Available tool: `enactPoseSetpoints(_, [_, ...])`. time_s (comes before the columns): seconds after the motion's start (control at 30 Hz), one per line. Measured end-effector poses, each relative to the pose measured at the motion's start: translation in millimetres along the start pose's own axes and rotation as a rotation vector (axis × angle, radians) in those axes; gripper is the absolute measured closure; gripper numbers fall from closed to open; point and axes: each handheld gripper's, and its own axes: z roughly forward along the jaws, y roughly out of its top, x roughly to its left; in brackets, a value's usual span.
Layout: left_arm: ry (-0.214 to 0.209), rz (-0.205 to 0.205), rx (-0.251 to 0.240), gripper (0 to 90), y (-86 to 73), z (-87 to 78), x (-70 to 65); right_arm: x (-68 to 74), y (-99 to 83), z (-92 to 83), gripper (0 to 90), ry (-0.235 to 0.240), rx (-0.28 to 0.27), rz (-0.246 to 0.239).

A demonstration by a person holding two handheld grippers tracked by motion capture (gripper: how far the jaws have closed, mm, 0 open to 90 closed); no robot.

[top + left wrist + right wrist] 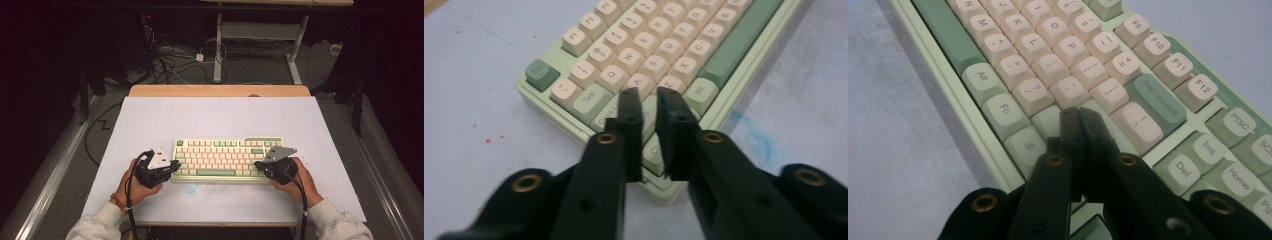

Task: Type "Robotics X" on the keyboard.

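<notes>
Overhead view; gripper views close on keyboard (227, 159)

Both grippers (176, 164) (258, 164) level, fingers together

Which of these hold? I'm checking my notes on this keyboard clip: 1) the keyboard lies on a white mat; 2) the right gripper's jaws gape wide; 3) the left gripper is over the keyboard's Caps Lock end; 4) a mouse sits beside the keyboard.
1) True: the keyboard lies flat on the white mat.
2) False: the right gripper has its jaws together, tips over the keys near Enter.
3) True: the left gripper points at the Caps Lock and Shift corner.
4) False: only stains mark the mat beside it.
</notes>
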Motion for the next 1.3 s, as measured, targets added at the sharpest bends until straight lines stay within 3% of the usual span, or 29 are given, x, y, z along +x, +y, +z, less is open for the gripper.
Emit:
enactPoseSetpoints(0.07, [0.000, 0.023, 0.015, 88.0, 3.4, -1.6, -0.1, 0.4, -0.2, 0.1, 90.0, -0.002, -0.001, 0.001])
enactPoseSetpoints(0.27, [0.007, -0.004, -0.003, 88.0, 14.1, -5.2, 6.3, 1.2, -1.2, 0.5, 90.0, -0.008, -0.008, 0.008])
enactPoseSetpoints(0.43, [-0.017, -0.003, 0.005, 88.0, 24.8, -3.1, 10.8, 1.3, -1.4, 0.6, 90.0, -0.008, -0.009, 0.004])
enactPoseSetpoints(0.83, [-0.075, 0.047, 0.089, 87.7, 47.8, 20.8, 8.4, 2.1, -1.5, 0.9, 90.0, -0.017, -0.011, -0.002])
enactPoseSetpoints(1.3, [-0.113, 0.088, 0.155, 87.8, 57.4, 48.8, -1.7, 2.4, -1.5, 0.9, 90.0, -0.019, -0.010, 0.000])
